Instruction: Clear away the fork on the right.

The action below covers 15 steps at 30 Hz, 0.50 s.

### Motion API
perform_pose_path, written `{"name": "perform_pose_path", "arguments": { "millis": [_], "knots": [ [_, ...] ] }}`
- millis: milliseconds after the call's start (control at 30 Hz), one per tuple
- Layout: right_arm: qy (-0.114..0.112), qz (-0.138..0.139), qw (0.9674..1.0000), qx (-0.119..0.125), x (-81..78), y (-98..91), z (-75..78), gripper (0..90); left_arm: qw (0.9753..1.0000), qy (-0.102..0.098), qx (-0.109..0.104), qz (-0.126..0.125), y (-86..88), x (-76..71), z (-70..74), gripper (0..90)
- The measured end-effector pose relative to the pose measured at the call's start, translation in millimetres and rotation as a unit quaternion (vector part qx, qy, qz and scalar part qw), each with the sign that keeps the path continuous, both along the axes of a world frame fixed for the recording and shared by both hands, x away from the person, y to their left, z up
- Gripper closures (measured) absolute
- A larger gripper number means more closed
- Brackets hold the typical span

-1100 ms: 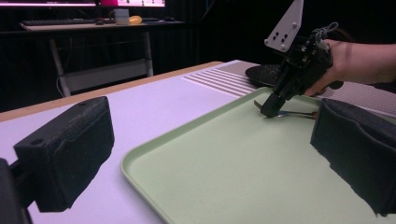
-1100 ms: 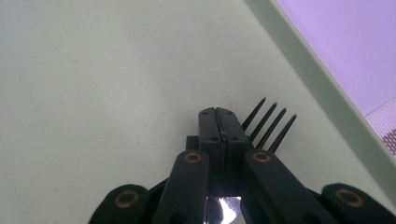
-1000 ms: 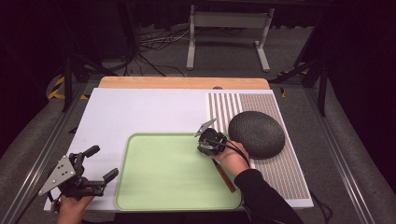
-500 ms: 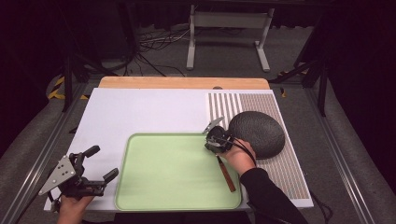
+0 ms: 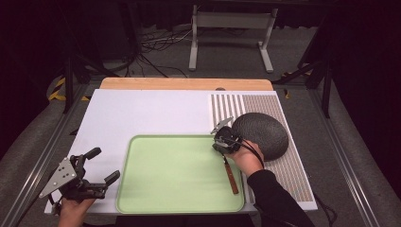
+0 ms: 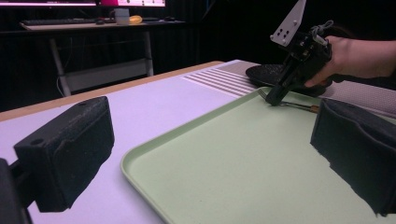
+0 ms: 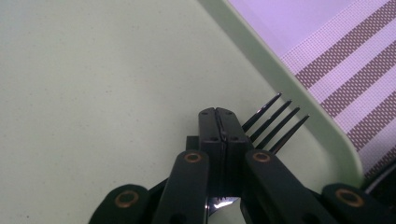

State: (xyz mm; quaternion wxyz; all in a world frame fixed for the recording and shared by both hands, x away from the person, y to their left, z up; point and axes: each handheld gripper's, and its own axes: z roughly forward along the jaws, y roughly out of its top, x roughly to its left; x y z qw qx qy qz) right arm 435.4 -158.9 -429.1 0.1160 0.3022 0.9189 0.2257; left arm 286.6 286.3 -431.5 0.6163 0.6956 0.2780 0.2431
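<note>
Fork is lying on the green tray with its wooden handle trailing back from the right tongs toward the person, and its four tines are poking out just past those tongs' tips, close to the tray's rim. The right tongs are sitting pressed fully together on the metal end of the fork; whether any metal is actually being pinched between the pads I cannot tell. Over the last second these tongs have been sliding sideways along the tray toward its far right corner and the dark domed object on the striped mat, while the handle's end is staying in much the same spot. That is suggesting the fork is being swung or nudged on the tray rather than lifted off it, so the work is probably sitting at repositioning the fork. The left tongs are waiting wide apart with nothing between them, well away from the fork, just beside the tray's near left corner, and the tray's middle is lying bare in front of them
</note>
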Motion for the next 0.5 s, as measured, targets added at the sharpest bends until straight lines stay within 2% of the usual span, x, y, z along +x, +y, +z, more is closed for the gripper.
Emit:
{"name": "perform_pose_path", "arguments": {
  "millis": [200, 333, 500],
  "knots": [
    [-0.002, -0.008, 1.0000, -0.005, 0.7, -7.6, 0.5, 90.0, 1.0000, 0.000, 0.002, -0.001, 0.0, 0.0, 0.1, 0.1],
    [-0.003, -0.015, 0.9999, 0.005, -0.2, -12.0, -0.2, 90.0, 1.0000, -0.001, 0.002, -0.001, 0.0, -0.1, 0.1, 0.1],
    [-0.003, -0.022, 0.9997, 0.005, -0.8, -17.5, -0.1, 90.0, 1.0000, 0.000, 0.004, -0.001, -0.1, -0.3, 0.3, 0.1]
  ]
}}
